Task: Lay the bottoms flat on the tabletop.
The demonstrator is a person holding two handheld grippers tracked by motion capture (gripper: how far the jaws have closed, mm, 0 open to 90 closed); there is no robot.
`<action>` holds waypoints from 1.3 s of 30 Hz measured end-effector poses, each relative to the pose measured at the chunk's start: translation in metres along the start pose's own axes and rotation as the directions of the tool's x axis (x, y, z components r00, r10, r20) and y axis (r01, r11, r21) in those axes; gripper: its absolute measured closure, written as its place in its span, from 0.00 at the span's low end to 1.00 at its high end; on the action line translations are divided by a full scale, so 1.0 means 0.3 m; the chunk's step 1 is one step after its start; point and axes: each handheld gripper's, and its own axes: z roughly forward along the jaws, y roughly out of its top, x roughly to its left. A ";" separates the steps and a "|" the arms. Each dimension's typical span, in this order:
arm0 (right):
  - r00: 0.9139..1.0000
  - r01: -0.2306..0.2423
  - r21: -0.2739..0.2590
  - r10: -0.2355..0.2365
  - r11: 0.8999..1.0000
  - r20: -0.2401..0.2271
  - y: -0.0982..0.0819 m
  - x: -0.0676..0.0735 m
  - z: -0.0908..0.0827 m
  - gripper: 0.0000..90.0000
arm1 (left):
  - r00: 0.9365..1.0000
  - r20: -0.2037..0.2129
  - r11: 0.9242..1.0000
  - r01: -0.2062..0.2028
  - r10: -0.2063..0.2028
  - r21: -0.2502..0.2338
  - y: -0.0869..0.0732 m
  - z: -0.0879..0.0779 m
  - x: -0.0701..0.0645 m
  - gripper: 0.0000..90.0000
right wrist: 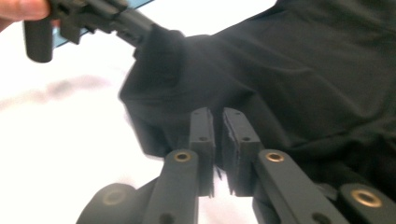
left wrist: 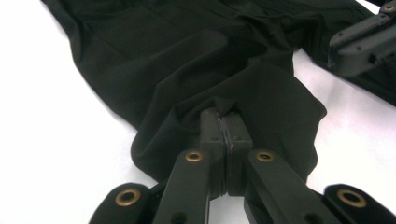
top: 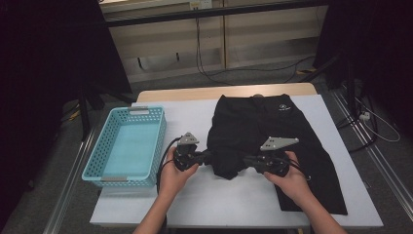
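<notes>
A black garment (top: 263,126) with a small white logo lies spread on the white table (top: 195,204), its lower left part bunched up. My left gripper (top: 210,157) is shut on a fold of that cloth at the bunched corner; in the left gripper view the pads (left wrist: 223,122) pinch the fabric (left wrist: 187,56) between them. My right gripper (top: 246,160) faces it from the right. In the right gripper view its jaws (right wrist: 218,122) stand a narrow gap apart at the edge of the garment (right wrist: 317,70), with nothing pressed between them.
A turquoise plastic basket (top: 139,111) stands on the left side of the table, with nothing in it. The other hand's gripper (right wrist: 93,18) shows at the top left of the right gripper view. Cables run across the floor behind the table.
</notes>
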 end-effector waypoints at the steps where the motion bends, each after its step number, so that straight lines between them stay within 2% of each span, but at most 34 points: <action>1: 1.000 0.010 0.002 -0.010 1.000 -0.008 0.001 0.008 0.004 0.87 | 1.000 0.000 1.000 -0.005 0.005 0.001 0.002 -0.001 -0.002 0.99; 8: 0.997 0.073 0.053 -0.072 0.996 -0.011 0.006 0.060 0.074 0.67 | 1.000 -0.005 1.000 -0.004 0.004 -0.006 0.001 -0.010 -0.006 0.99; 11: 0.995 0.104 0.090 -0.102 0.990 -0.021 0.006 0.083 0.110 0.58 | 1.000 -0.003 1.000 -0.006 0.006 -0.003 0.002 -0.014 -0.008 0.99; 13: 0.992 0.126 0.114 -0.125 0.985 -0.020 0.004 0.096 0.129 0.57 | 1.000 -0.002 1.000 -0.004 0.004 -0.006 0.002 -0.015 -0.007 0.99; 14: 0.990 0.138 0.131 -0.138 0.982 -0.007 0.002 0.100 0.138 0.60 | 1.000 0.001 1.000 -0.001 0.001 -0.008 0.002 -0.015 -0.007 0.99; 16: 0.983 0.177 0.165 -0.183 0.970 0.019 -0.003 0.102 0.147 0.80 | 1.000 -0.001 1.000 -0.005 0.005 -0.006 0.000 -0.016 -0.004 0.99; 18: 0.981 0.185 0.161 -0.191 0.970 0.024 -0.003 0.092 0.140 0.97 | 1.000 -0.007 1.000 -0.007 0.007 -0.004 0.000 -0.017 -0.003 0.99; 21: 0.989 0.146 0.129 -0.149 0.981 0.008 0.003 0.070 0.116 0.97 | 1.000 -0.003 1.000 -0.009 0.009 -0.005 0.004 -0.020 -0.003 0.99; 24: 0.995 0.099 0.101 -0.101 0.990 0.012 0.009 0.036 0.087 0.98 | 1.000 -0.007 1.000 -0.019 0.019 -0.015 0.014 -0.026 -0.003 0.99; 29: 0.998 0.017 0.053 -0.020 0.998 0.060 0.015 -0.036 0.046 0.98 | 0.999 -0.024 0.999 -0.027 0.026 -0.040 0.025 -0.014 0.010 0.99; 31: 0.997 -0.005 0.063 -0.001 0.998 0.083 0.010 -0.051 0.048 0.98 | 0.998 -0.043 0.997 -0.057 0.055 -0.044 0.023 0.005 0.009 0.97; 33: 0.993 -0.008 0.096 -0.004 0.995 0.121 0.004 -0.059 0.056 0.98 | 0.996 -0.065 0.997 -0.067 0.064 -0.043 0.019 0.020 0.010 0.88; 36: 0.989 -0.026 0.128 0.007 0.991 0.148 -0.006 -0.070 0.064 0.98 | 0.996 -0.087 0.998 -0.041 0.036 -0.053 0.018 0.021 0.014 0.67; 39: 0.981 -0.001 0.160 -0.030 0.987 0.193 -0.016 -0.077 0.064 0.98 | 0.996 -0.088 0.997 -0.033 0.027 -0.064 0.024 0.006 0.009 0.51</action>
